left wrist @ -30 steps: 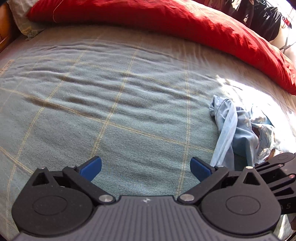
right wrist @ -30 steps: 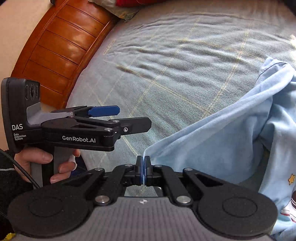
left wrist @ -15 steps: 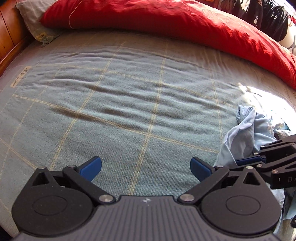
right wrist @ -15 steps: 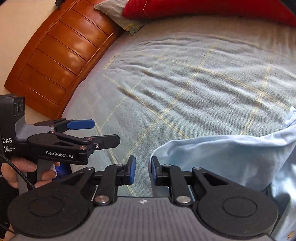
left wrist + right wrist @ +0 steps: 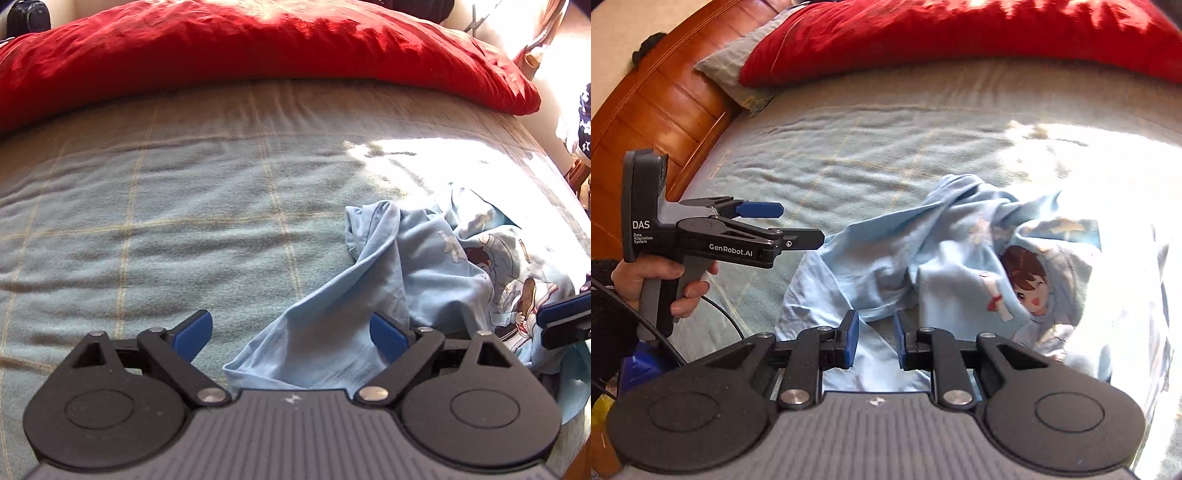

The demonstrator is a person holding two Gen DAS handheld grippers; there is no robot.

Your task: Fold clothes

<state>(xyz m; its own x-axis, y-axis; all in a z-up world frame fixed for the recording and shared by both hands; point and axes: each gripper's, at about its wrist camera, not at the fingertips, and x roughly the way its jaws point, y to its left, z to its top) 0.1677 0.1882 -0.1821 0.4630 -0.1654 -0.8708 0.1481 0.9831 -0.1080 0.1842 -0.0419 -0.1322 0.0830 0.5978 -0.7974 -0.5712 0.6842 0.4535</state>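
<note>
Right wrist view: shirt (image 5: 945, 251) lies crumpled on bed (image 5: 849, 155); both grippers, left (image 5: 798, 225) and right (image 5: 873, 341), gape empty. Pinch one hem layer before spreading.

The left gripper (image 5: 796, 223) has white words on its black side. The tall back part says "DAS", with tiny words under it: "Data Acquisition System". The long arm says "GenRobot.AI". A small tag on the pillow (image 5: 738, 70) is too blurry to read.
</note>
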